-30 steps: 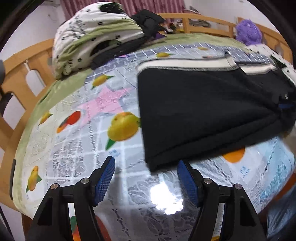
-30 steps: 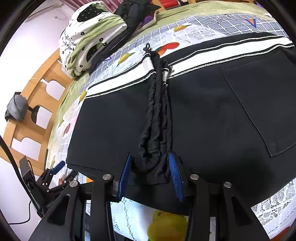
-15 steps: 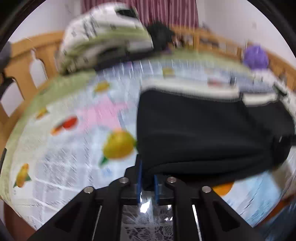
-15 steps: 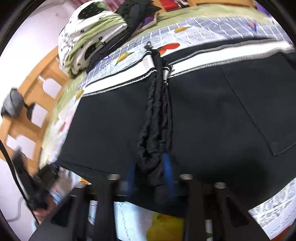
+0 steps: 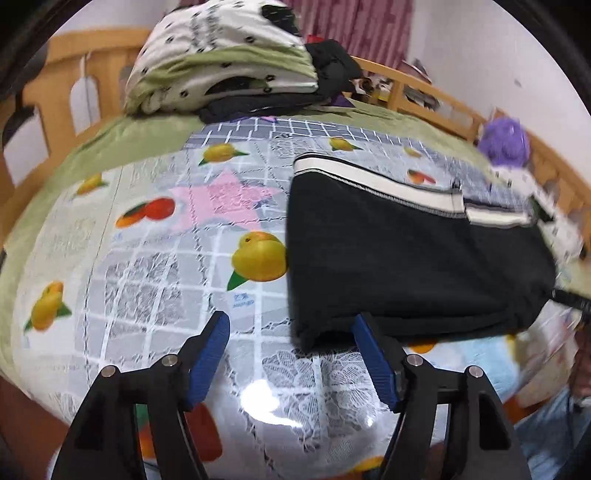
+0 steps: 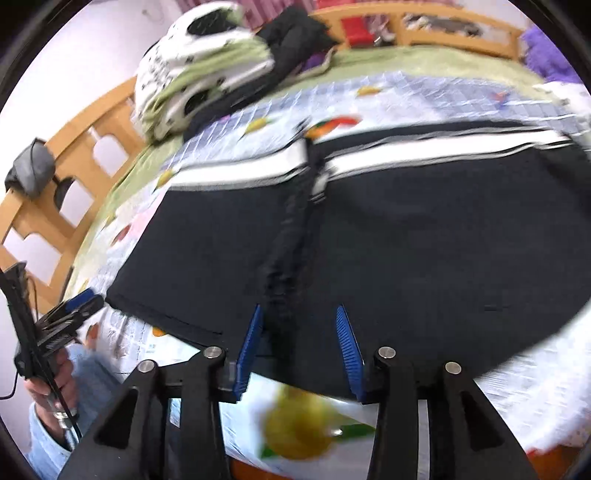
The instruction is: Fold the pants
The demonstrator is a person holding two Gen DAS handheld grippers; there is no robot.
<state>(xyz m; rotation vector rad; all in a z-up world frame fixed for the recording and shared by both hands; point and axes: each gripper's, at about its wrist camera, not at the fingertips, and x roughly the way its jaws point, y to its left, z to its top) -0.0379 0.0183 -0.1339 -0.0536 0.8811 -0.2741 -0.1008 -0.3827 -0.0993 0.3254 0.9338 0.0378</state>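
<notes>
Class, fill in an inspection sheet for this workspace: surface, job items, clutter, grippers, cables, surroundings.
Surface: fruit-print tablecloth, glossy, with glare.
Job's things: black pants folded flat, white-striped waistband at the far edge.
Clutter: spotted bedding pile and purple fluffy object behind.
Grippers: left gripper open at the pants' near corner; right gripper open, straddling the bunched fabric ridge.
Cables: thin black cable, lower left of the right view.
Surroundings: wooden railing, maroon curtain.

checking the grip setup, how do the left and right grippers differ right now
The left gripper sits at the near left corner of the black pants, mostly over the fruit-print tablecloth, while the right gripper sits at the middle of the near edge. The right one straddles the bunched ridge of fabric; the left one has only the corner beside one finger. Both have jaws open, gripping nothing.
</notes>
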